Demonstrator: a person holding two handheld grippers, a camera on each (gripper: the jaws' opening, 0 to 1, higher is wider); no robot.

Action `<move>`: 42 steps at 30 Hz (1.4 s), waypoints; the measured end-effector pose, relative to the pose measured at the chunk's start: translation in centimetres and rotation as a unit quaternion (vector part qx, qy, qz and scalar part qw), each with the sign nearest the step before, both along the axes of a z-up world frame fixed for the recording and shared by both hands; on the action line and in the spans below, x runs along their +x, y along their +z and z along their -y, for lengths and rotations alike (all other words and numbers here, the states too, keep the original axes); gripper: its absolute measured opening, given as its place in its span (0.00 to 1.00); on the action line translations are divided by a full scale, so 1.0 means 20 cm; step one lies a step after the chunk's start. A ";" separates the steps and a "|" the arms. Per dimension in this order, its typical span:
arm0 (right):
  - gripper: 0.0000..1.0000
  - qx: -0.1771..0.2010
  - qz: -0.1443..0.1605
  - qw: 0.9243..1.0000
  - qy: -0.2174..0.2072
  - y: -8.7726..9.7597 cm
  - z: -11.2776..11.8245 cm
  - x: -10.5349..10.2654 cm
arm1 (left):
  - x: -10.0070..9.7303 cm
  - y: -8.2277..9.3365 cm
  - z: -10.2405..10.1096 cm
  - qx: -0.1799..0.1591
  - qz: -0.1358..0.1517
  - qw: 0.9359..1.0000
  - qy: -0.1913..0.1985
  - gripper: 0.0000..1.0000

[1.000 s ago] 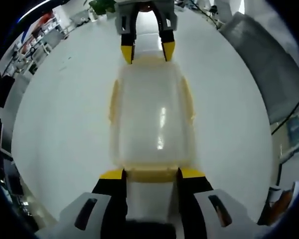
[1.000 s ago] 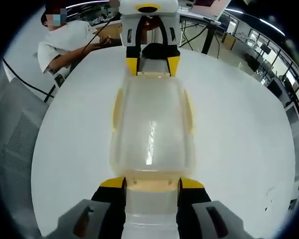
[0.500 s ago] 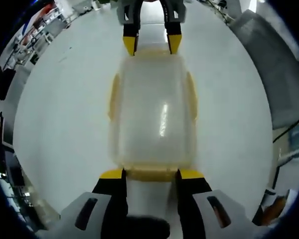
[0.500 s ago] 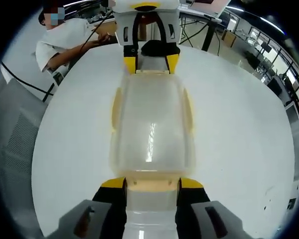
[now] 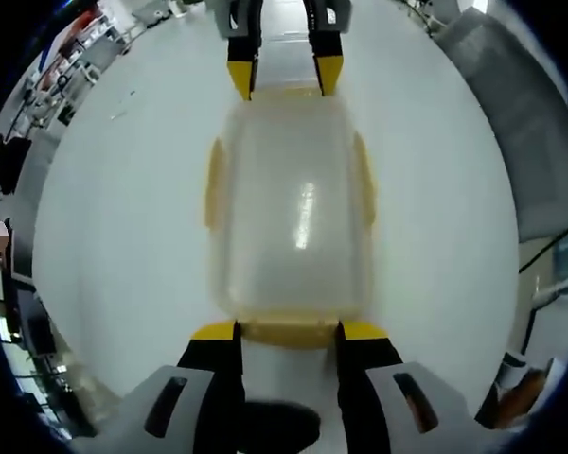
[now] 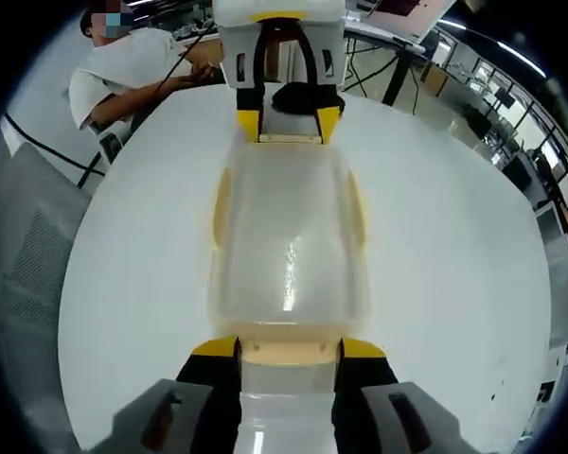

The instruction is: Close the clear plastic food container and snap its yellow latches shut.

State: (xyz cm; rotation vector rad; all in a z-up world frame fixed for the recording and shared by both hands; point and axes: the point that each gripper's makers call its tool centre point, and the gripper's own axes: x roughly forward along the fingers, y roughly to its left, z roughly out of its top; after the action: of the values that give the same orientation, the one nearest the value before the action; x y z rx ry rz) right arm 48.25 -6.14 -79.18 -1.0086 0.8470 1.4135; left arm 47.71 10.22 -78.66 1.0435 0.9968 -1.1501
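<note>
Clear container (image 5: 289, 203) sits lid-on in the middle of the round white table (image 5: 114, 208), long axis running between the two grippers.

Left gripper (image 5: 286, 331): jaws apart, one tip at each side of the near-end yellow latch (image 5: 286, 330), tips right at the container's end; can't tell if they actually touch it. Not clamped on anything.

Right gripper (image 6: 288, 348): same setup at the opposite end, jaws apart, straddling that end's latch (image 6: 288, 351). In the left gripper view it shows at the far end (image 5: 285, 76), yellow tips just beside the container's corners.

Side latches: yellow tabs on both long sides (image 6: 222, 210), look to lie flat vs the walls; whether snapped shut, can't tell.

No readable text, brand or label on the lid, the latches or the grippers.

Bkgd: person in white shirt (image 6: 128, 76) seated at the table's far edge, grey chair (image 6: 24, 274) beside it.
</note>
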 end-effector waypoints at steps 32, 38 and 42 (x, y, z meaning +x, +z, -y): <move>0.35 0.012 0.038 0.999 -0.005 0.28 0.13 0.01 | 0.02 0.28 0.14 -0.004 0.049 0.999 -0.001 0.36; 0.35 0.010 0.042 0.999 -0.013 0.31 0.19 0.02 | 0.03 0.32 0.19 -0.012 0.061 0.998 -0.002 0.36; 0.34 0.010 0.045 0.999 -0.012 0.33 0.23 0.02 | 0.04 0.33 0.24 -0.014 0.062 0.998 -0.003 0.36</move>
State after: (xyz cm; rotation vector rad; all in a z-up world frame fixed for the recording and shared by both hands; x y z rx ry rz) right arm 48.63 -10.72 -72.55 -1.0360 0.7762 1.3444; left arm 48.41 5.52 -72.14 1.0825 0.8780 -1.0889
